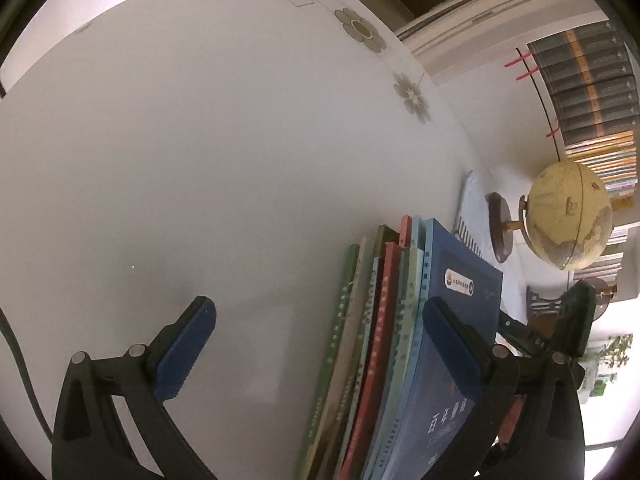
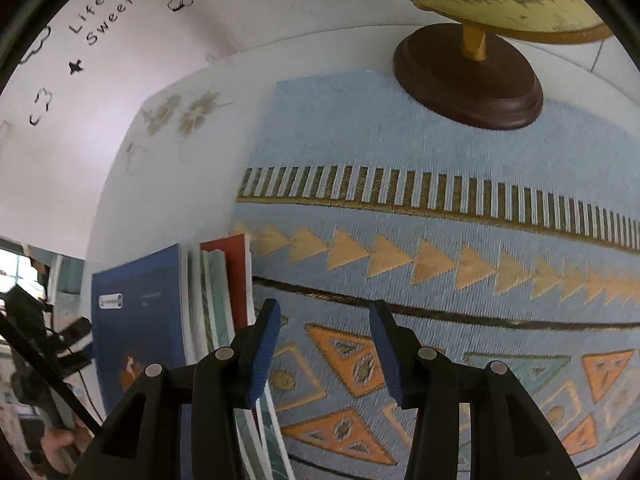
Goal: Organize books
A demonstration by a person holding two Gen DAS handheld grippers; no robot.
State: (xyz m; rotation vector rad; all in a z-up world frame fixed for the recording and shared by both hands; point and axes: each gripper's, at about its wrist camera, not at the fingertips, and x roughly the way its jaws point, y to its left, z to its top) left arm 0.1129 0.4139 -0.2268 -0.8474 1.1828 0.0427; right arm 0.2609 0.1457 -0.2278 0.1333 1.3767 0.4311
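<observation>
Where white table point(image 1: 200, 152) ends, patterned mat point(image 2: 440, 240) holds globe point(image 1: 568, 216).

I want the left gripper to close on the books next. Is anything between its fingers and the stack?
Nothing visible does. The left gripper is open: one finger already lies against the blue book on the stack's outer side, and only bare white table separates the other finger from it.

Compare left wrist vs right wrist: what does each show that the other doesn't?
Left wrist only: the wide bare white tabletop, a distant bookshelf and the full yellow globe.
Right wrist only: the blue woven mat's pattern up close, and black lettering on the wall.
Both: the upright row of books fronted by the blue book and the globe's dark wooden base.
</observation>
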